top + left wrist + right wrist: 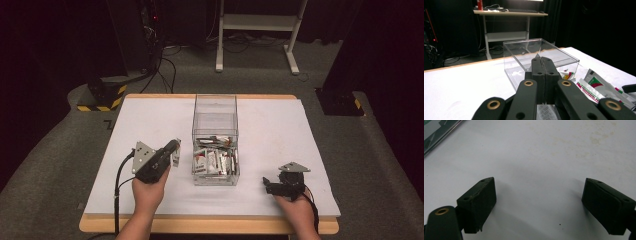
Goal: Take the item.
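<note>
Left gripper (pixel 175 150): I have its jaws clenched on a small white printed sachet (pixel 176 159), just left of the clear plastic box (pixel 215 105).
Right gripper (pixel 539 205): released, jaws wide over the white table sheet (pixel 544 150), holding nothing.
Box contents: more sachets (pixel 215 161) heaped at its near end.
Step, as I judge it: carry the sachet over the rim, clear the wall, then release.

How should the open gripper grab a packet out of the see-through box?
From above, through the top of the clear box, which looks open; its tall walls block the sides. The right gripper should pinch a raised thin edge of the packets, which lie jumbled and overlapping, so flat faces offer no hold.
</note>
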### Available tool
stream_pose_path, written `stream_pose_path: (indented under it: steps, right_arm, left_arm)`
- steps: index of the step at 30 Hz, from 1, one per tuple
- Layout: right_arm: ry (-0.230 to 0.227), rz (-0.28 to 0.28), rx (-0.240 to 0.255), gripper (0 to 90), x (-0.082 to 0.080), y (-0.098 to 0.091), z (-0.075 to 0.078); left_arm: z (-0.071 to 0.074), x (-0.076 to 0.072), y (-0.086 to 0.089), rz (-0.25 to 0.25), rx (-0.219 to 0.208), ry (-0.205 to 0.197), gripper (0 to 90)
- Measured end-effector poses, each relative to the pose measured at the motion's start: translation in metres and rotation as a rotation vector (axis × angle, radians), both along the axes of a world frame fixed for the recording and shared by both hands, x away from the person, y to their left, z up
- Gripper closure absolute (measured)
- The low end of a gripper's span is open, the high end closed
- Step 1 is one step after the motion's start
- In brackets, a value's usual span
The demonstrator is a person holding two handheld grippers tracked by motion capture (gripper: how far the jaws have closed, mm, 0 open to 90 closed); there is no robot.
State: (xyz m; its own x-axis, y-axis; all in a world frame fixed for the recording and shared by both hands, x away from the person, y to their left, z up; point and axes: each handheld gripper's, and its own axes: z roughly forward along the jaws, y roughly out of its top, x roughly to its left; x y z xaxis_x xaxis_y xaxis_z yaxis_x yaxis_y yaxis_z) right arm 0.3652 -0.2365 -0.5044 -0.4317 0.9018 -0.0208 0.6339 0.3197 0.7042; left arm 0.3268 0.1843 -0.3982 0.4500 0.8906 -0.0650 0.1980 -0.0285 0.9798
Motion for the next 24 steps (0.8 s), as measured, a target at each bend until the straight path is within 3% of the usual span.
stream_pose_path:
  steps: [24]
  right_arm:
    - [0.000,0.000,0.000,12.1,0.000,0.000,0.000]
  left_arm:
    - [-0.023,0.010,0.023,0.038,0.040,0.050,89.5]
